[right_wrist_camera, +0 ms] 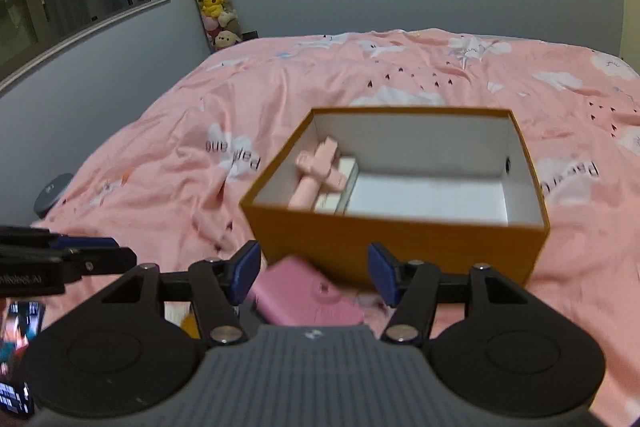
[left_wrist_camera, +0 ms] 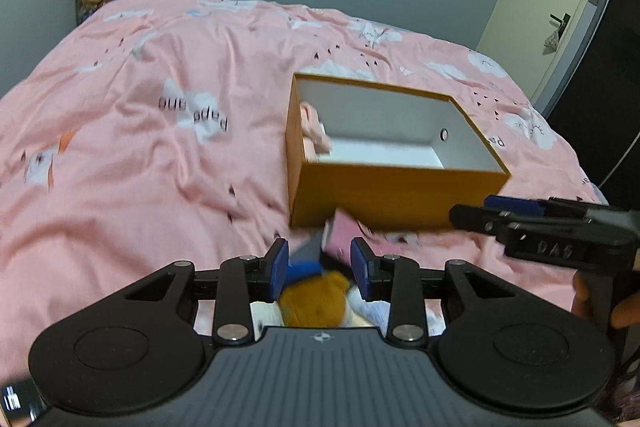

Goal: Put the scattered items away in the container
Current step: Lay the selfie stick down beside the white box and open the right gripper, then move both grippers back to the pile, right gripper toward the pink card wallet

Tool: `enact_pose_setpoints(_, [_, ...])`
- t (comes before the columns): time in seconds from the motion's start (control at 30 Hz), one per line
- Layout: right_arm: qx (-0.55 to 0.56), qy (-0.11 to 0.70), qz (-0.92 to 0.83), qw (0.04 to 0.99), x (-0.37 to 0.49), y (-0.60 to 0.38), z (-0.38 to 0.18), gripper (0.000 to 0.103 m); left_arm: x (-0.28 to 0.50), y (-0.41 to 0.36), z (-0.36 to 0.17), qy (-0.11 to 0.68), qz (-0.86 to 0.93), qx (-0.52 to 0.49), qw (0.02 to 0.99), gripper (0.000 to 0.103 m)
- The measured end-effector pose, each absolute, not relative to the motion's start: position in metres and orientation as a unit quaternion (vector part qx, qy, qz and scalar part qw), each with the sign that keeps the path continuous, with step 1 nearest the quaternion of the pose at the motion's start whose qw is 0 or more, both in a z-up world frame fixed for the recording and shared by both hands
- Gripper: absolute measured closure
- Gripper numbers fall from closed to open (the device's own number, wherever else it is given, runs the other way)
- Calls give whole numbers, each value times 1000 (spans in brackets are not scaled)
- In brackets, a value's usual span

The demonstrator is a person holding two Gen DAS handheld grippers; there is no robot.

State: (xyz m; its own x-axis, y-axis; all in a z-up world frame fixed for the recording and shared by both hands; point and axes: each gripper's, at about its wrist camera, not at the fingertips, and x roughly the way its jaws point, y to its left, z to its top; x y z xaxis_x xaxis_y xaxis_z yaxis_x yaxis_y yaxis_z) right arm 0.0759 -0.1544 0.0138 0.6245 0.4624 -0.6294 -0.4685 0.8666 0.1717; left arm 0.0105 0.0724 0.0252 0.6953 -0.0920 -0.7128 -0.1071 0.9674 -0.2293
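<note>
I am working over a pink duvet [right_wrist_camera: 168, 131] that is covering the whole bed, and the orange cardboard box [right_wrist_camera: 400, 239] is sitting open on it, right of the middle and just beyond my two tools. The box is mostly bare inside: I am seeing white floor across its right and near parts. At its left end a pink handled gadget [right_wrist_camera: 316, 175] is lying on what looks like a flat white box [right_wrist_camera: 340, 187]; blur is keeping me from naming either more exactly. So I am judging the tidying as started but far from finished.

What is left is lying in a loose pile on the duvet just in front of the box's near wall. A pink rectangular case [right_wrist_camera: 304, 301] is resting there, nearly touching the box. Beside it, to the left and nearer me, an orange-brown plush toy [left_wrist_camera: 316, 303] with something blue on it is lying among pale and grey pieces that I cannot identify.

My right gripper [right_wrist_camera: 316, 273] is hanging over the pink case with its jaws spread well apart and gripping nothing. My left gripper [left_wrist_camera: 320, 267] is hovering over the plush toy, its jaws part-way apart; the pads are not pressing on anything I can see, so I am taking it as released too. All of that pile is waiting to go in.
</note>
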Motion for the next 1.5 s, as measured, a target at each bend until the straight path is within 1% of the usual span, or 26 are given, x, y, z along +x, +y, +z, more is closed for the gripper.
enact_pose_setpoints(0.1, [-25,350,259,900,58,-152,8,41,-7,65,18,397,4,-126,909,53])
enact_pose_setpoints(0.23, [-51,360,260,895,36,-148,-4,41,-25,49,3,413,4,-96,906,53])
enact_pose_setpoints(0.37, [-83,372,261,887,14,-144,-27,41,-37,46,-14,432,2,-114,895,53])
enact_pose_setpoints(0.47, [-100,394,264,875,3,-140,-39,41,-43,44,-15,433,2,-118,894,53])
enact_pose_setpoints(0.53, [-115,402,259,871,0,-138,-43,41,-46,42,-13,433,-1,-115,894,49])
enact_pose_setpoints(0.8, [-85,421,240,871,7,-151,-44,41,-44,40,-18,443,-14,-126,887,49])
enact_pose_setpoints(0.93, [-66,437,230,867,16,-158,-50,53,-39,43,-23,452,-13,-134,882,49])
enact_pose_setpoints(1.0, [-55,448,227,863,20,-162,-53,55,-37,43,-22,448,-20,-136,883,49])
enact_pose_setpoints(1.07, [-50,454,227,860,23,-163,-56,55,-36,39,-20,435,-42,-132,890,49])
enact_pose_setpoints(1.13, [-48,455,228,860,26,-163,-58,56,-34,30,-17,418,-71,-117,898,49])
enact_pose_setpoints(1.2, [-45,451,231,861,29,-164,-59,59,-30,21,-15,406,-88,-94,905,49])
enact_pose_setpoints(1.27, [-45,446,234,863,32,-164,-59,69,-24,15,-17,399,-99,-82,908,49])
enact_pose_setpoints(1.37, [-50,437,248,863,37,-162,-59,70,-11,13,-25,403,-101,-80,906,50])
enact_pose_setpoints(1.5, [-77,426,267,861,46,-152,-63,70,7,16,-37,418,-95,-83,900,53])
